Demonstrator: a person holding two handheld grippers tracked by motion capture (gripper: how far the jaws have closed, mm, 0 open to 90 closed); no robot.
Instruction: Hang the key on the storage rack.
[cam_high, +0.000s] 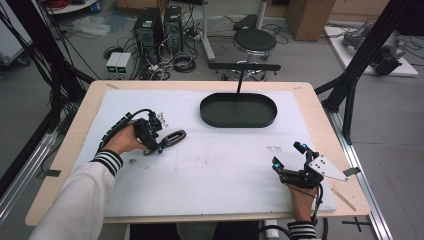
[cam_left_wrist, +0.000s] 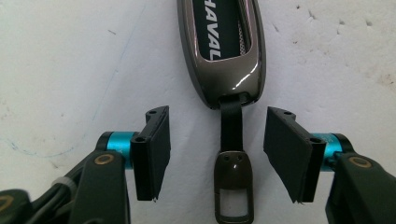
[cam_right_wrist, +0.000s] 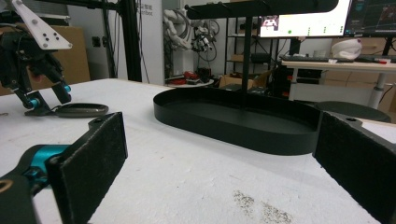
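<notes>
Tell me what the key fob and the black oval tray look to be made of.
Key fob: probably glossy metal or plated plastic, given bright highlights on its bronze-grey frame; black strap looks like leather or rubber. Tray: probably matte painted metal, thin-walled with no shine.

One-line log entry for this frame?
left gripper: open, straddling key fob strap | right gripper: open, idle | tray: empty

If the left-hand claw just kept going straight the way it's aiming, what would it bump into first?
Most likely the key fob. The left gripper stands open with the fob's black strap and metal clasp already between its jaws, so the fob's glossy body lies straight ahead on the white mat.
</notes>
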